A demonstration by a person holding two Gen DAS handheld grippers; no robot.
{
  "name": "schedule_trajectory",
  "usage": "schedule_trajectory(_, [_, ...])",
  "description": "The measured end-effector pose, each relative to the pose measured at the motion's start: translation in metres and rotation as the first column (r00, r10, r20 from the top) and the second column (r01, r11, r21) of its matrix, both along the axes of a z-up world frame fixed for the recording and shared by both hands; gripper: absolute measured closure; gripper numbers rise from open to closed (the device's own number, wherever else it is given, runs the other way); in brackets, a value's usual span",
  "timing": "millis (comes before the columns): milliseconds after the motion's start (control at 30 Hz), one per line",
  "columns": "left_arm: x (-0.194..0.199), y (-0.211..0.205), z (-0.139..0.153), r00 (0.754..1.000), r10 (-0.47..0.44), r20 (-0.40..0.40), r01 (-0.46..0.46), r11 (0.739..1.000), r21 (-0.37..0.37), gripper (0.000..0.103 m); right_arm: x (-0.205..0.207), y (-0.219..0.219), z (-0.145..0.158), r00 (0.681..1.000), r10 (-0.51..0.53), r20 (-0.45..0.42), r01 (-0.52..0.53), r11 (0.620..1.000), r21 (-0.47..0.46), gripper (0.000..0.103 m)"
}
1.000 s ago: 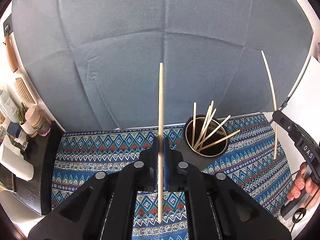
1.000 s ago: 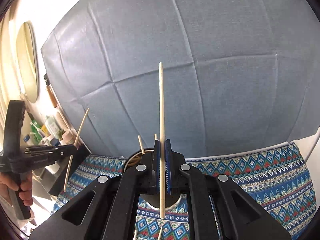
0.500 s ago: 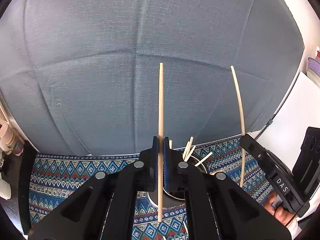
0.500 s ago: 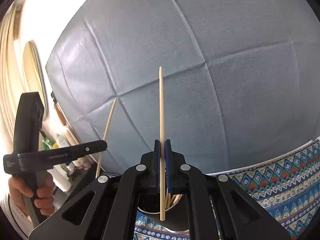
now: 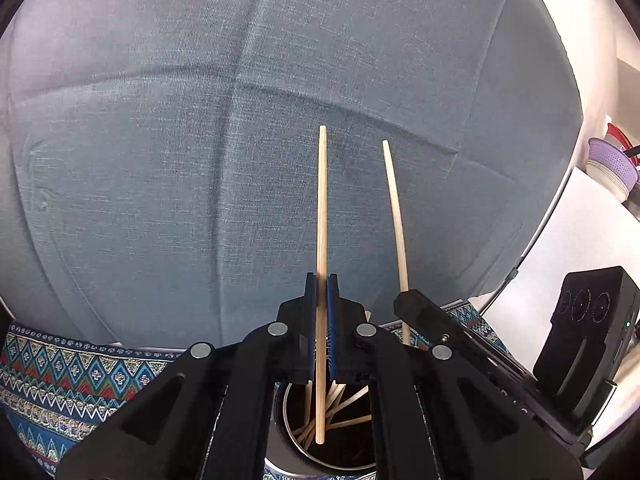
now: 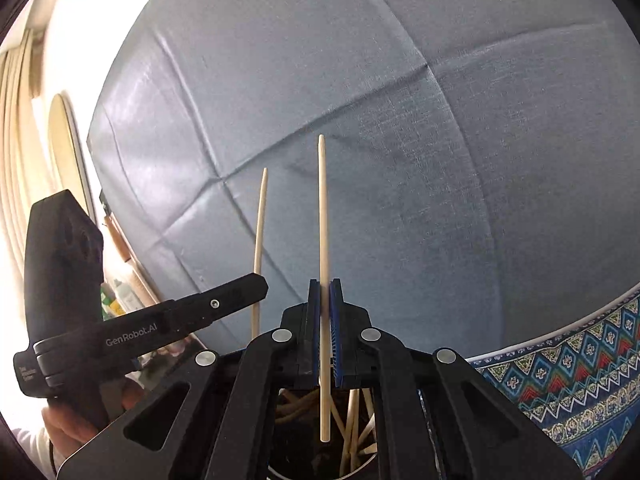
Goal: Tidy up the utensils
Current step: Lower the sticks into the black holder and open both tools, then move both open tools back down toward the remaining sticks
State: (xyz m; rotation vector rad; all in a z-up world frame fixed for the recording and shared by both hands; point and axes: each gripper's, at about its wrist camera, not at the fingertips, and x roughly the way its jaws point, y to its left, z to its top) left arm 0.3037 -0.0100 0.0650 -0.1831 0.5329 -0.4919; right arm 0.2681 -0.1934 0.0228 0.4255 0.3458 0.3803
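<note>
Wooden chopstick, left (image 5: 321, 216): clamped upright in the closed left claw (image 5: 321, 292), lower end inside the metal cup (image 5: 280, 426).
Cup: holds loose chopsticks (image 5: 340, 408), stands on the patterned cloth (image 5: 60, 376).
Right claw (image 6: 324, 300): closed on a second chopstick (image 6: 322, 216), tip over the cup.
</note>
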Motion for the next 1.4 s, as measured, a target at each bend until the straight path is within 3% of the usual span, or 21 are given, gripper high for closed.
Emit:
schedule_trajectory(100, [0.0,-0.002,-0.01,0.999,-0.006,0.034,0.007,1.0,-0.027,0.098,0.004,0.002,-0.011,1.0,-0.024,-0.002,0.024,1.0,0.008,0.098])
schedule_trajectory(300, [-0.006,-0.01,-0.029,0.999,-0.02,0.039,0.021,1.0,-0.008,0.098,0.005,0.002,-0.025,0.999,-0.036,-0.025,0.036,0.999,0.003,0.098])
schedule_trajectory(667, [-0.016,-0.001,-0.04,1.0,-0.001,0.01,0.001,1.0,-0.013,0.097,-0.001,0.0,-0.019,0.999,-0.031,-0.028,0.031,0.999,-0.02,0.095])
schedule_trajectory(900, [-0.027,0.019,-0.035,0.998,0.06,-0.002,-0.06,0.997,-0.042,0.07,-0.014,-0.013,-0.007,0.999,-0.051,-0.021,0.05,0.998,-0.044,0.093])
schedule_trajectory(967, [-0.031,0.023,-0.033,0.997,0.075,0.001,-0.075,0.996,-0.038,0.057,-0.018,-0.018,-0.003,0.997,-0.07,-0.021,0.069,0.997,-0.044,0.081])
schedule_trajectory(1000, [-0.032,0.024,-0.032,0.997,0.075,-0.003,-0.075,0.996,-0.04,0.053,-0.02,-0.021,-0.001,0.997,-0.073,-0.023,0.072,0.997,-0.04,0.065])
schedule_trajectory(1033, [-0.035,0.027,-0.032,0.997,0.076,-0.01,-0.076,0.996,-0.042,0.045,-0.023,-0.024,0.002,0.997,-0.076,-0.025,0.075,0.997,-0.035,0.057])
schedule_trajectory(1100, [-0.04,0.031,-0.03,0.996,0.085,-0.016,-0.086,0.995,-0.043,0.04,-0.027,-0.029,0.006,0.996,-0.09,-0.029,0.089,0.996,-0.022,0.054])
schedule_trajectory(1200, [-0.043,0.046,-0.027,0.993,0.11,-0.032,-0.112,0.992,-0.054,0.03,-0.031,-0.036,0.01,0.992,-0.11,-0.055,0.109,0.994,-0.012,0.041])
schedule_trajectory(1267, [-0.045,0.051,-0.025,0.99,0.129,-0.053,-0.132,0.99,-0.047,0.013,-0.033,-0.04,0.013,0.99,-0.112,-0.083,0.112,0.994,-0.008,0.027])
schedule_trajectory(1400, [-0.052,0.06,-0.026,0.985,0.153,-0.082,-0.156,0.988,-0.023,0.007,-0.04,-0.045,0.021,0.987,-0.129,-0.092,0.129,0.992,-0.012,0.02])
